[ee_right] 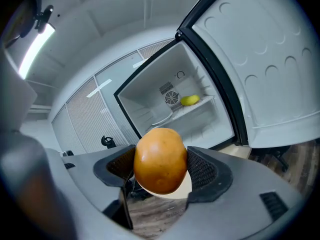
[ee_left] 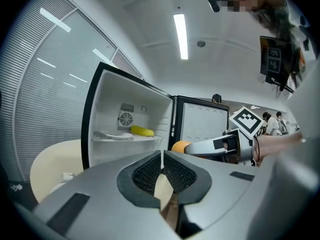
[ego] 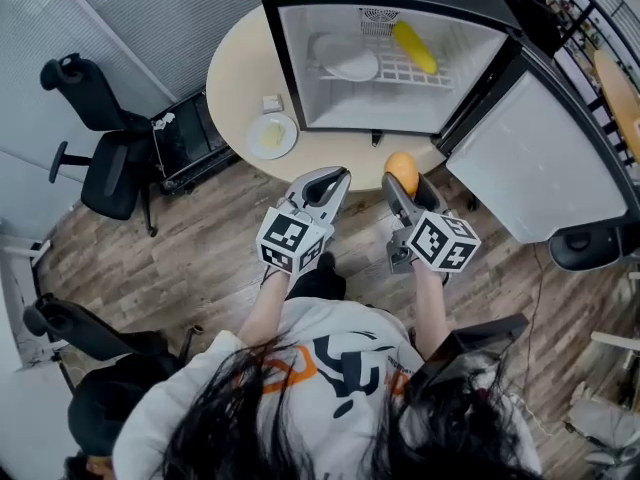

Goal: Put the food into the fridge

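A small fridge [ego: 470, 8] stands open on a round table [ego: 235, 78]. On its wire shelf lie a yellow banana [ego: 414, 47] and a white plate [ego: 345, 60]. My right gripper [ego: 401, 176] is shut on an orange [ego: 401, 171], held just in front of the fridge's lower opening. The orange [ee_right: 160, 160] fills the space between the right pads, with the fridge [ee_right: 150, 114] and banana [ee_right: 189, 100] beyond. My left gripper [ego: 333, 179] hangs beside it, shut and empty; its pads [ee_left: 148, 173] meet. The orange [ee_left: 180, 146] shows to its right.
The fridge door [ego: 540, 163] swings open to the right. A small plate [ego: 271, 135] with pale food and a little white box [ego: 271, 103] sit on the table left of the fridge. Black office chairs [ego: 105, 158] stand at left on the wooden floor.
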Motion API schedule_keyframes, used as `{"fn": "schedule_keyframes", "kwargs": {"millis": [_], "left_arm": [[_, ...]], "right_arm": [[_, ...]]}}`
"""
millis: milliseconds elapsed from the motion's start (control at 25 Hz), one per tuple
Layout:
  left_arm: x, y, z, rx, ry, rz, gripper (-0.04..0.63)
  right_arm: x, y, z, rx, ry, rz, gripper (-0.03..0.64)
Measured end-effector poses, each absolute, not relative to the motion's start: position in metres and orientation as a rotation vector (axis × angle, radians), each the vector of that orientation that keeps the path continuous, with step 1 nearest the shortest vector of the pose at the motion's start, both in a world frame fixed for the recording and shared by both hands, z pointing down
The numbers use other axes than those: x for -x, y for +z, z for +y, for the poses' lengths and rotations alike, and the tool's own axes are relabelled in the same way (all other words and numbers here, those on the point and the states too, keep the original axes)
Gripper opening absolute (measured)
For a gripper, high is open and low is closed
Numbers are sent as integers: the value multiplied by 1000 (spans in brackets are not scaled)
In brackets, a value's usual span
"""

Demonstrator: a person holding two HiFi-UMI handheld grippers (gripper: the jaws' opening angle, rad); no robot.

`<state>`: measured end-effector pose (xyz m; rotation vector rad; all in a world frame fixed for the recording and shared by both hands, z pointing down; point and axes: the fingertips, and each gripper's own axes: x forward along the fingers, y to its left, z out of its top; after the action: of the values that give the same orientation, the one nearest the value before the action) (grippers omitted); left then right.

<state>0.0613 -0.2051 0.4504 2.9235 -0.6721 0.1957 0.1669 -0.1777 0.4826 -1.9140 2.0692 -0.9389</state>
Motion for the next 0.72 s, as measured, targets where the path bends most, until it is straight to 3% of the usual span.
{"fn": "schedule_keyframes", "kwargs": {"millis": [720], "left_arm": [[-53,458,-293,-2923,169,-573,25]], "right_arm": [[-155,485,-257,1996,-924,2029,333]]}}
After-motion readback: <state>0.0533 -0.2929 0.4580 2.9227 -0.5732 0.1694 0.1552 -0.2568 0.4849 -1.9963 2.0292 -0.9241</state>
